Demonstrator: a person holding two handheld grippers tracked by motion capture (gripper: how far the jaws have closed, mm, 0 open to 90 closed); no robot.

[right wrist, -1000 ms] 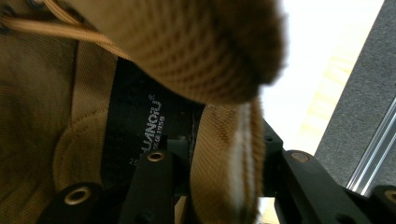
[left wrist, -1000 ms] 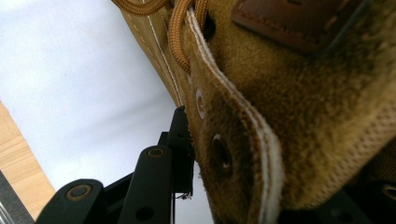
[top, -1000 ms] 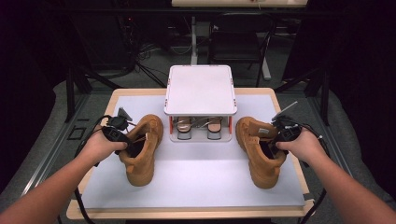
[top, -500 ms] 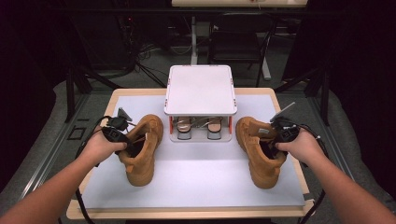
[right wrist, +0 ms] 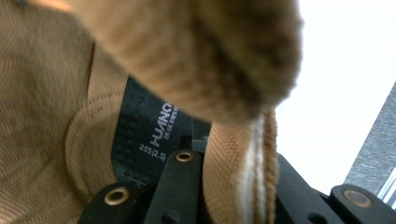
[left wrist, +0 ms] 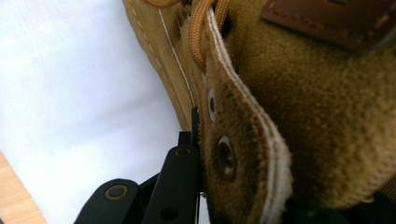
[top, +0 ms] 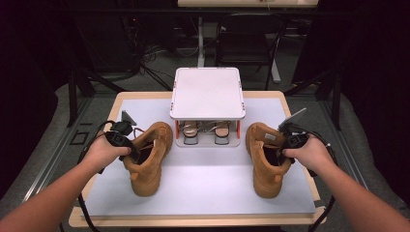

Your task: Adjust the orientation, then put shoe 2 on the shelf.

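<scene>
Left gripper (top: 126,145) fingers clamp the left boot (top: 147,157) at its eyelet flap; right gripper (top: 285,147) fingers pinch the right boot (top: 265,162) collar. Both boots sit on the counter (top: 203,188) before the rack (top: 207,94) (likely destination). Lift evenly, keep pinch deep so the soft edge won't slip.

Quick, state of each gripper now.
Left gripper: shut on the left boot's eyelet flap.
Right gripper: shut on the right boot's collar edge.
</scene>
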